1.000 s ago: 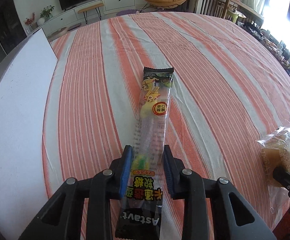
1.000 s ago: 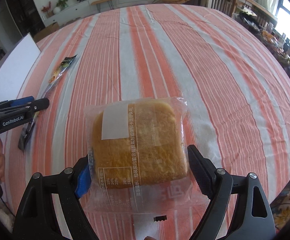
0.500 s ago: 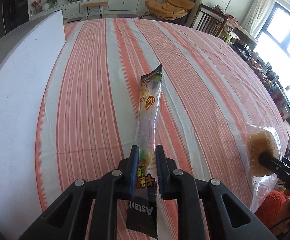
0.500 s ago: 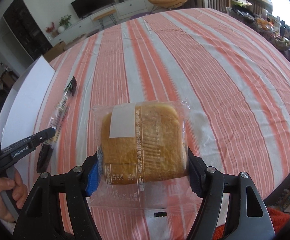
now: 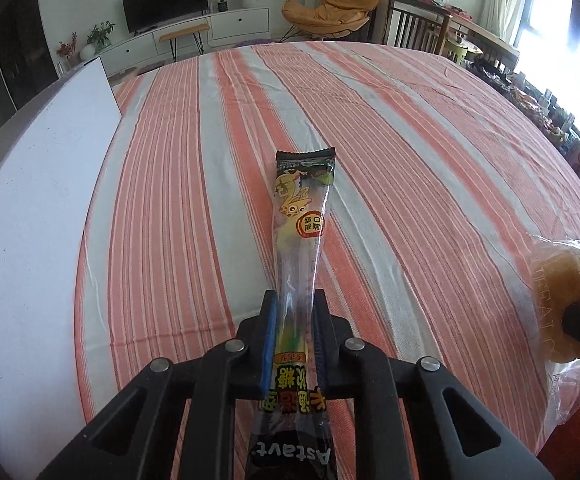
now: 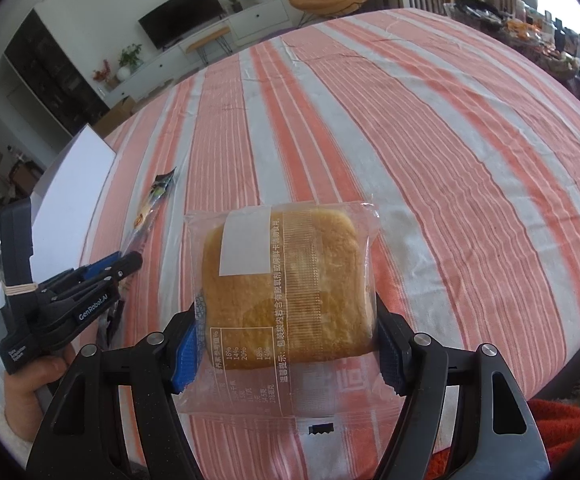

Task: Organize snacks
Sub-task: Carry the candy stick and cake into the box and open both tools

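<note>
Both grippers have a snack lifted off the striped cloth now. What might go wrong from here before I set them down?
1. The left gripper pinches the long candy stick near one end, so most of it juts forward unsupported; a quick swing may let it pivot or slip.
2. The right gripper squeezes the wrapped cake by its sides; more pressure may crush it, and the slick wrapper could slide.
3. The two grippers sit close together, so the snacks might collide.
</note>
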### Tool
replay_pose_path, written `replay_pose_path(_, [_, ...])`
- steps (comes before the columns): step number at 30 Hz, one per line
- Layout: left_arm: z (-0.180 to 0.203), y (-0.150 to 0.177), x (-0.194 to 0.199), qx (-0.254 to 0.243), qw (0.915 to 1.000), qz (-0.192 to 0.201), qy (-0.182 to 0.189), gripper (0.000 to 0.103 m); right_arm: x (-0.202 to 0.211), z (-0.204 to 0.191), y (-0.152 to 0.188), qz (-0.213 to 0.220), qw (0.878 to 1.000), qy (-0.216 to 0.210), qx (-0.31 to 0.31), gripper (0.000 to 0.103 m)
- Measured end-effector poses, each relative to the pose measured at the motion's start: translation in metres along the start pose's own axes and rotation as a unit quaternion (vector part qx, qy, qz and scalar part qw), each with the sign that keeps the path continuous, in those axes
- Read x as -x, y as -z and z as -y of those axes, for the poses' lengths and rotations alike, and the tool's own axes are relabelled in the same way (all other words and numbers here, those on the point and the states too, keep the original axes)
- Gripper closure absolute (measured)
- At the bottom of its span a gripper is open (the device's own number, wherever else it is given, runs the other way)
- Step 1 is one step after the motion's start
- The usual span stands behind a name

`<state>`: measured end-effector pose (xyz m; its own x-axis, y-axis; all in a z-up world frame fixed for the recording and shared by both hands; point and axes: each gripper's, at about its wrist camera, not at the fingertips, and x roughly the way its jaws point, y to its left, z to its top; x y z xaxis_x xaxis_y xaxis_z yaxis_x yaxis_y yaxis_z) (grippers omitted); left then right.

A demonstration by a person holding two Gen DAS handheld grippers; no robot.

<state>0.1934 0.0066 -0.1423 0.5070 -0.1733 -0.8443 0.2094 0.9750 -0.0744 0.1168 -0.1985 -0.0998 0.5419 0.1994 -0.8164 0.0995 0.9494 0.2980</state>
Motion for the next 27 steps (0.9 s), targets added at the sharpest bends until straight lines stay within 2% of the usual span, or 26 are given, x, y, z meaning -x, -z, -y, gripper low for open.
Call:
replay_pose_path(3, [-0.021,0.001,0.020,0.075,0.9934,0.007,0.086,0.093,0.007,-0.001,0.001,0.008,1.000,-0.010,-0.004,0.029])
replay_pose_path(7, [-0.028,0.003,0.060,0.099,0.9852,0.038,0.135,0.093,0.021,-0.008,-0.003,0.026,0.999,-0.024,-0.001,0.030])
replay_pose_path(11, [-0.045,0.003,0.111,0.136,0.9694,0.072,0.191,0.093,0.036,-0.026,-0.009,0.037,0.998,-0.043,0.011,0.030])
replay_pose_path(14, [-0.066,0.004,0.162,0.146,0.9624,0.115,0.199,0.093,0.046,-0.055,-0.015,0.037,0.996,-0.065,0.039,0.030])
replay_pose_path(17, [-0.101,0.008,0.209,0.162,0.9585,0.157,0.175,0.093,0.055,-0.101,-0.027,0.036,0.991,-0.101,0.078,0.030])
replay_pose_path(21, [-0.166,0.022,0.247,0.196,0.9577,0.189,0.092,0.093,0.061,-0.192,-0.038,0.025,0.974,-0.164,0.157,0.030])
replay_pose_path(23, [-0.202,0.031,0.249,0.217,0.9574,0.188,0.036,0.093,0.060,-0.240,-0.038,0.017,0.961,-0.192,0.197,0.030])
replay_pose_path(27, [-0.257,0.051,0.231,0.250,0.9531,0.165,-0.043,0.092,0.043,-0.321,-0.029,-0.004,0.938,-0.234,0.255,0.029])
